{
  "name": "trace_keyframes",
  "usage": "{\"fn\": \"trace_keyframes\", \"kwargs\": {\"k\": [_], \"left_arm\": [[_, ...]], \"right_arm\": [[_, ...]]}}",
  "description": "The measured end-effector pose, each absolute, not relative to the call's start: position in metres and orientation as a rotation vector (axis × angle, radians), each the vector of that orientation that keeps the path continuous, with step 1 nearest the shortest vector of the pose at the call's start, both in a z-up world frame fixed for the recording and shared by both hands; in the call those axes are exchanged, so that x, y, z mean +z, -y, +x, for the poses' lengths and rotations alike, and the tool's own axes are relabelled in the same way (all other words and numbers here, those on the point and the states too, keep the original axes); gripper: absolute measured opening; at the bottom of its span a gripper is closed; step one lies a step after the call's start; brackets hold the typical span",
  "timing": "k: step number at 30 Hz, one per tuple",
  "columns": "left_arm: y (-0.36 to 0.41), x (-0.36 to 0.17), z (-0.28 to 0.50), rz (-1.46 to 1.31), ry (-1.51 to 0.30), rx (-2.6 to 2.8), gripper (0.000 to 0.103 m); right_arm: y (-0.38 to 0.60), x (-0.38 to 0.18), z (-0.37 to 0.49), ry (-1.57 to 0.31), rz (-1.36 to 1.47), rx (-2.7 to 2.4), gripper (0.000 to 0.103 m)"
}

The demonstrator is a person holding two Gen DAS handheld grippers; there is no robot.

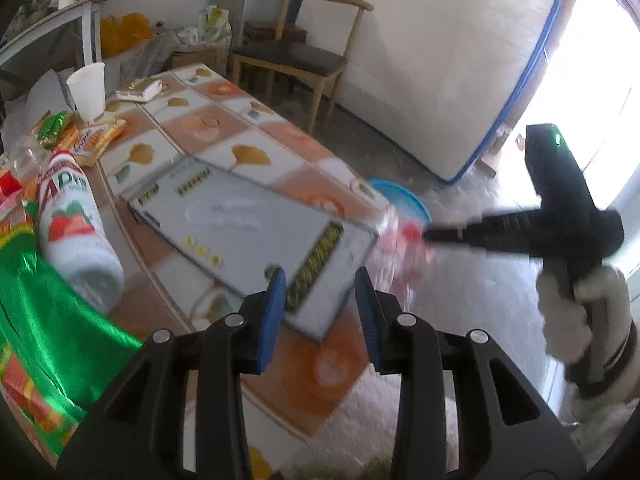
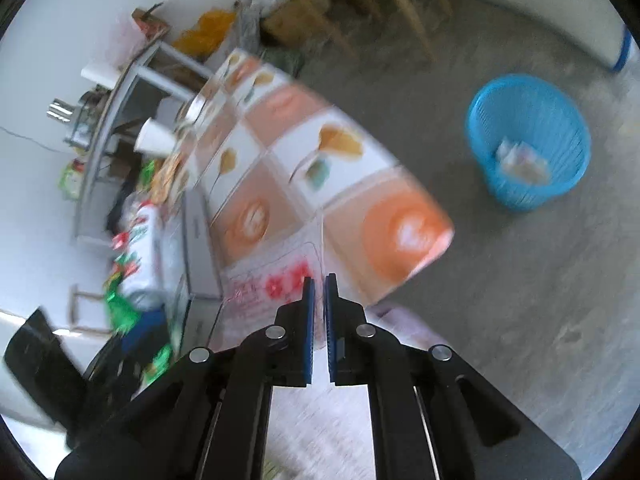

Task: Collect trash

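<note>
My right gripper [image 2: 319,280] is shut on a clear plastic wrapper with red print [image 2: 276,286]. In the left wrist view the right gripper [image 1: 426,235] holds that wrapper [image 1: 400,252] in the air past the table's right edge. My left gripper [image 1: 320,276] is open and empty above a flat grey box [image 1: 248,220] on the table. A blue mesh trash basket [image 2: 528,140] stands on the floor with some pale trash inside; its rim [image 1: 404,198] shows behind the table edge.
The table [image 1: 224,120] has an orange and white patterned cloth. On its left lie a white bottle with strawberry print [image 1: 76,224], a green foil bag [image 1: 48,320], snack wrappers [image 1: 96,140] and a white paper cup [image 1: 88,90]. A wooden chair [image 1: 296,56] stands behind.
</note>
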State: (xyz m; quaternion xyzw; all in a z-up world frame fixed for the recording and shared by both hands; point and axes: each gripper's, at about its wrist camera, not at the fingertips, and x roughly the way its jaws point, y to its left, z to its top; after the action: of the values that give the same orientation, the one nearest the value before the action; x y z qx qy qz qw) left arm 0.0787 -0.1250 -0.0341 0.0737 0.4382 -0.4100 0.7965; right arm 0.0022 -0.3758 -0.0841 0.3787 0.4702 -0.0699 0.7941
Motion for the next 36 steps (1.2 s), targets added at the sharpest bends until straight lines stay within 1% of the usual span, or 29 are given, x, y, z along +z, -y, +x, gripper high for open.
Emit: {"fn": "trace_keyframes", "kwargs": {"k": [5,10,14,18,21,23,25,27,28,29,31,33,36], "left_arm": [[0.129,-0.031,0.074,0.132,-0.933,-0.913,0.033],[0.144,-0.022,0.081,0.110,-0.901,-0.939,0.033],[0.154,-0.023,0.091,0.064,-0.922,-0.949,0.033],[0.161,-0.025,0.098,0.058,-0.917,-0.925,0.033],[0.168,-0.030,0.105,0.081,-0.924,-0.903,0.033],[0.173,-0.033,0.108,0.097,-0.932,-0.901,0.029],[0.180,-0.036,0.110,0.118,-0.939,-0.908,0.029],[0.187,-0.042,0.112,0.161,-0.949,-0.892,0.029],[0.188,-0.046,0.113,0.172,-0.961,-0.883,0.029],[0.188,-0.047,0.114,0.170,-0.969,-0.884,0.029],[0.186,-0.053,0.116,0.164,-0.992,-0.880,0.029],[0.183,-0.055,0.117,0.164,-0.997,-0.875,0.029],[0.178,-0.056,0.118,0.153,-1.005,-0.870,0.029]], "right_arm": [[0.395,-0.058,-0.008,-0.884,0.723,-0.312,0.006],[0.426,-0.042,-0.015,-0.728,0.769,-0.407,0.006],[0.435,-0.054,-0.002,-0.648,0.901,-0.354,0.006],[0.406,-0.085,0.019,-0.760,0.929,-0.258,0.006],[0.383,-0.097,0.016,-0.839,0.902,-0.205,0.007],[0.372,-0.102,0.010,-0.890,0.883,-0.157,0.008],[0.361,-0.103,0.004,-0.938,0.845,-0.104,0.011],[0.357,-0.099,-0.001,-0.962,0.806,-0.072,0.011],[0.359,-0.096,-0.005,-0.962,0.797,-0.064,0.015],[0.363,-0.092,-0.008,-0.960,0.786,-0.047,0.027],[0.370,-0.085,-0.014,-0.945,0.784,-0.037,0.041],[0.382,-0.076,-0.018,-0.905,0.787,-0.013,0.042],[0.392,-0.071,-0.011,-0.901,0.782,0.010,0.047]]}}
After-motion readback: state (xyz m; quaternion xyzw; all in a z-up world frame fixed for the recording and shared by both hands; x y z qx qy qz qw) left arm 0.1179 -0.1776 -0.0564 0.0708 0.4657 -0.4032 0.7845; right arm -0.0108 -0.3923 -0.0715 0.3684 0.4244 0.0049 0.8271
